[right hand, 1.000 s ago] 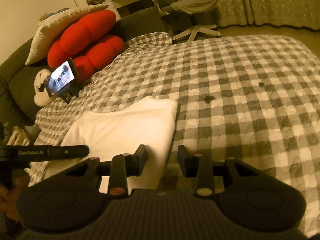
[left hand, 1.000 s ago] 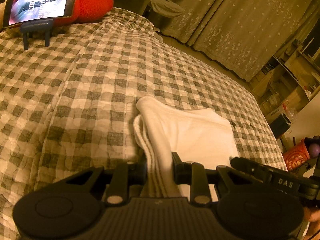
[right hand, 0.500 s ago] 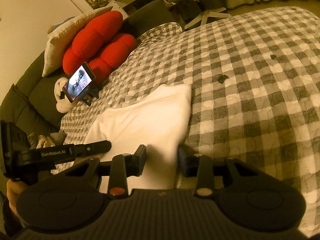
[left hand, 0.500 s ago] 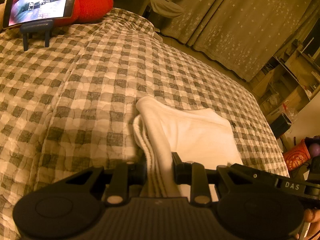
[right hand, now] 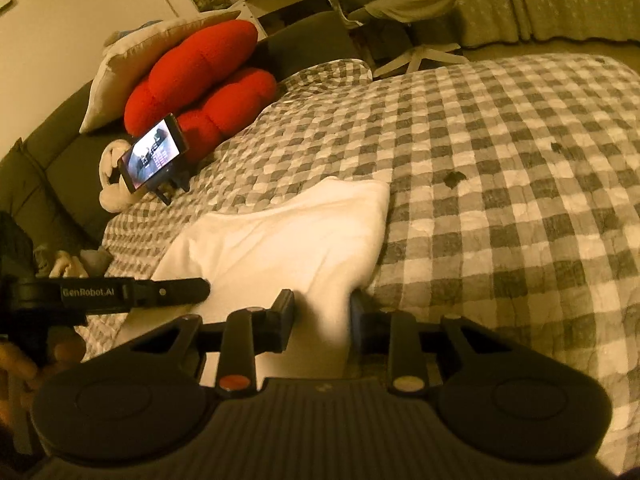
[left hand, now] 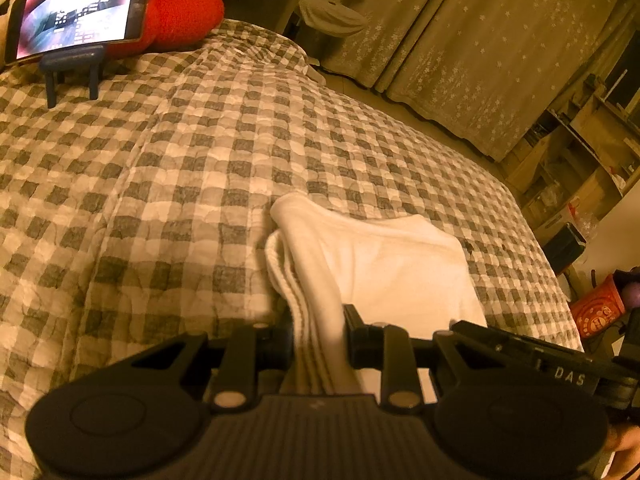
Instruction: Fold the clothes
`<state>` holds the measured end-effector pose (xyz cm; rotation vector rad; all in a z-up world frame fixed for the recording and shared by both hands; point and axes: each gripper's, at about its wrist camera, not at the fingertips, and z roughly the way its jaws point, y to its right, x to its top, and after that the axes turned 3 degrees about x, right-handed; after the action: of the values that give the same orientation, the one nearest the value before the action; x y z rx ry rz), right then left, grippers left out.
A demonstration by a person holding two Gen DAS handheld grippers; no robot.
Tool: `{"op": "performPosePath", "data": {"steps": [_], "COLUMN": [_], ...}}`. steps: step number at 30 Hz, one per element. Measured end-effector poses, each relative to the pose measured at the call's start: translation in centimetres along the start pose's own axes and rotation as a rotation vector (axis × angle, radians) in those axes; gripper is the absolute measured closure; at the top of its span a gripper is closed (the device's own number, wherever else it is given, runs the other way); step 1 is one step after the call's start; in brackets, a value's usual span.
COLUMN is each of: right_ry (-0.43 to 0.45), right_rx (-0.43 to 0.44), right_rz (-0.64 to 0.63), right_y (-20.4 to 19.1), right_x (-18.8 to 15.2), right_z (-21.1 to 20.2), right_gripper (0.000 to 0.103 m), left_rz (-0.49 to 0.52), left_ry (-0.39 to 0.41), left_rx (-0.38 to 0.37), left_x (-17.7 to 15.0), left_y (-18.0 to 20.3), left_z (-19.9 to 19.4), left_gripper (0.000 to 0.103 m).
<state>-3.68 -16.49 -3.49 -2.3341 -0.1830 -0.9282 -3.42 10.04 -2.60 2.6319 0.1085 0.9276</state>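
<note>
- two grippers at the near edge of our folded white garment (left hand: 384, 264), which lies on the checked bedspread (left hand: 160, 168).
- our left gripper (left hand: 318, 340) pinches its ribbed left edge.
- our right gripper (right hand: 322, 316) has just been closing, the garment's right corner between its fingers.

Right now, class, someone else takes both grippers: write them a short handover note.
Left gripper: shut on the near left edge of the white garment.
Right gripper: jaws have just been closing on the garment's near right corner, cloth between them.
Garment: on the checked bedspread, already folded into a thick rectangle.
Left to do: probably one more fold away from you, then flatten.
</note>
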Motion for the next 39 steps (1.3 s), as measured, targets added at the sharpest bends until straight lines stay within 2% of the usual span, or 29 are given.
{"op": "performPosePath", "data": {"steps": [7, 17, 27, 39], "right_ry": [0.011, 0.027, 0.064, 0.136], "right_rx": [-0.007, 0.02, -0.07, -0.175], "right_rz": [0.006, 0.031, -0.067, -0.247], "right_y": [-0.1, 0.3, -1.7, -4.8], "right_x": [0.0, -0.1, -0.3, -0.5], "right_z": [0.3, 0.4, 0.4, 0.0], "right_gripper": [0.08, 0.076, 0.085, 0.088], "left_rz": [0.002, 0.005, 0.012, 0.059], "left_ry": [0.003, 0.005, 0.02, 0.075], "left_rx": [0.005, 0.007, 0.008, 0.02], "left_x": [0.0, -0.1, 0.0, -0.1], "left_y": [0.1, 0.3, 0.5, 1.6], "left_z": [0.1, 0.0, -0.4, -1.3], "left_gripper": [0.077, 0.078, 0.08, 0.083]}}
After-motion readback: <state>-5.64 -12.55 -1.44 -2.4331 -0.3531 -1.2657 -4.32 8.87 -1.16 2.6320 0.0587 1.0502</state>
